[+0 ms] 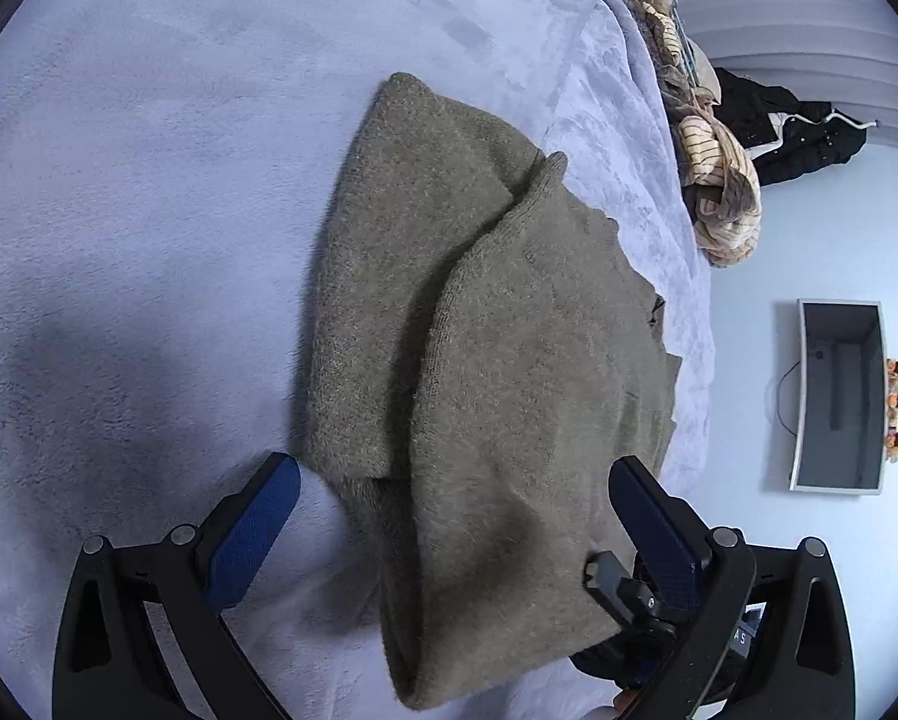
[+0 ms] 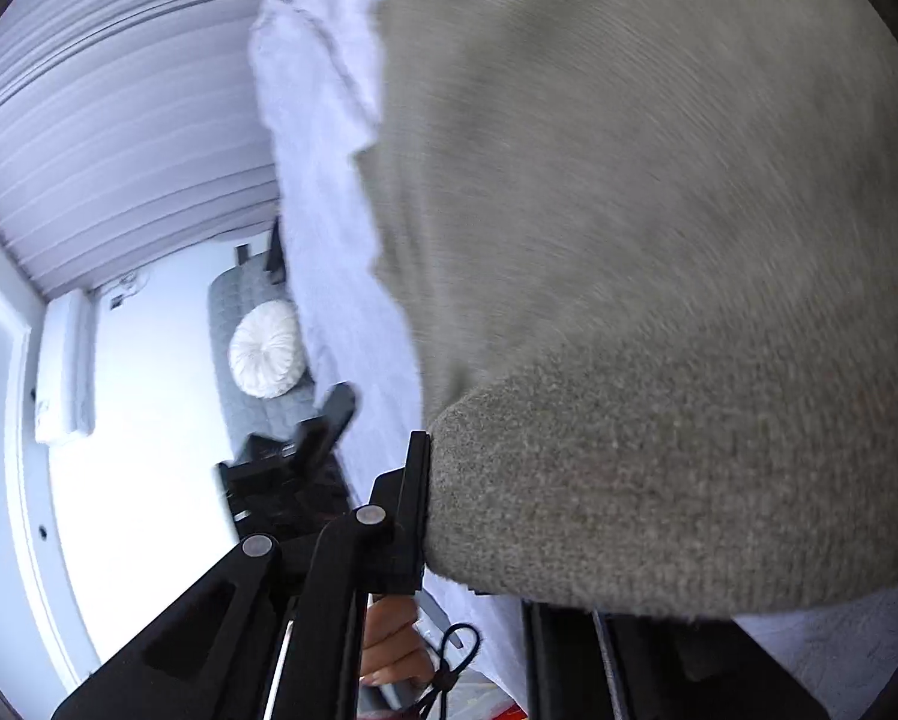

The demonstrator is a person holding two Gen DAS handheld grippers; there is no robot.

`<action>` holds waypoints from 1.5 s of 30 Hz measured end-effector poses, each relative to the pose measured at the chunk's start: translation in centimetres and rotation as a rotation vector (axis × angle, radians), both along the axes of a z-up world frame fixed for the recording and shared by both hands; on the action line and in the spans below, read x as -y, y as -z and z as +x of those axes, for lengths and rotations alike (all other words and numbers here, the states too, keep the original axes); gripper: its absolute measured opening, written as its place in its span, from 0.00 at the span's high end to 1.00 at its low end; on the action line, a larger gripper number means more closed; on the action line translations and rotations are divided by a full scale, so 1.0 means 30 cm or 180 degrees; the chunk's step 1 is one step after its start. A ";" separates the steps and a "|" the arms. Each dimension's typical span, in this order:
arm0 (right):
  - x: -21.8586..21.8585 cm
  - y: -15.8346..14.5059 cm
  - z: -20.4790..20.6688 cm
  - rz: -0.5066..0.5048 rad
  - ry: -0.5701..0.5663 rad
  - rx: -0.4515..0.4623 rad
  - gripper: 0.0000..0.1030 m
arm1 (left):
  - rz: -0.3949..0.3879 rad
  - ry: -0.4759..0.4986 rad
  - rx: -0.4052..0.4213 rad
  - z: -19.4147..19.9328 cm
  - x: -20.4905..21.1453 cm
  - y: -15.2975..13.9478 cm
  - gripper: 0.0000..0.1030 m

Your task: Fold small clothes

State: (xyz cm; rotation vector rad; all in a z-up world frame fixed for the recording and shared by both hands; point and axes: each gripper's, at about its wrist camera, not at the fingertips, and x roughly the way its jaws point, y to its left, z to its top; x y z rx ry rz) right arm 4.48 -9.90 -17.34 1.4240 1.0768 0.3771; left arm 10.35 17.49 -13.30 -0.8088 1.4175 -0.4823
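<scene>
Olive knit sweater (image 1: 479, 330) half folded on a pale lilac blanket (image 1: 149, 180).

In the left wrist view the sweater lies from the centre toward 5 o'clock, one layer doubled over another with a fold line running from 1 o'clock down to 6. The left gripper (image 1: 455, 480) has its blue-padded fingers (image 1: 251, 534) spread wide apart, one on each side of the sweater's near edge, with nothing between them pinched. At 1 o'clock a heap of striped clothes (image 1: 719, 180) and a black garment (image 1: 791, 132) sit at the blanket's far edge; a wall screen (image 1: 839, 396) hangs at 3 o'clock. In the right wrist view the sweater (image 2: 659, 300) fills the frame from 12 to 4 o'clock, blurred, draped against the one visible finger (image 2: 416, 510) of the right gripper; whether that claw grips the cloth I cannot tell. A white round cushion (image 2: 266, 348) lies at 9 o'clock.
</scene>
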 end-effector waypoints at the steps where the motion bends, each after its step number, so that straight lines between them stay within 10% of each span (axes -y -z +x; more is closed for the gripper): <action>1: 0.005 -0.026 0.011 -0.0029 -0.0037 0.0079 0.90 | -0.0150 0.0013 -0.0020 0.014 0.010 0.004 0.00; 9: 0.000 -0.092 0.024 -0.0166 -0.0202 0.0240 0.91 | -0.0401 0.0284 0.0119 0.108 0.194 -0.044 0.00; 12: -0.018 -0.068 0.026 -0.0298 -0.0288 0.0134 0.91 | 0.0028 0.0490 0.0240 0.096 0.271 -0.065 0.04; 17: -0.040 -0.022 -0.001 -0.0507 -0.0569 -0.0189 0.87 | 0.1003 0.0881 0.0396 0.053 0.360 -0.030 0.47; 23: 0.014 -0.037 -0.037 -0.0976 -0.0875 -0.0441 0.42 | 0.1171 0.0910 0.0558 0.037 0.371 -0.039 0.47; 27: 0.091 -0.121 -0.041 -0.1106 -0.0931 -0.0231 0.43 | 0.1245 0.0909 0.0572 0.040 0.387 -0.043 0.47; 34: 0.219 -0.219 0.053 -0.2019 -0.0679 -0.0109 0.84 | 0.1423 0.0947 0.0598 0.038 0.399 -0.046 0.45; 40: 0.246 -0.147 0.131 -0.2369 -0.0615 -0.0311 0.86 | 0.1669 0.0996 0.0672 0.032 0.440 -0.064 0.45; 45: 0.263 -0.079 0.104 -0.2415 -0.0667 -0.0356 0.89 | 0.1948 0.1120 0.0924 0.008 0.489 -0.109 0.69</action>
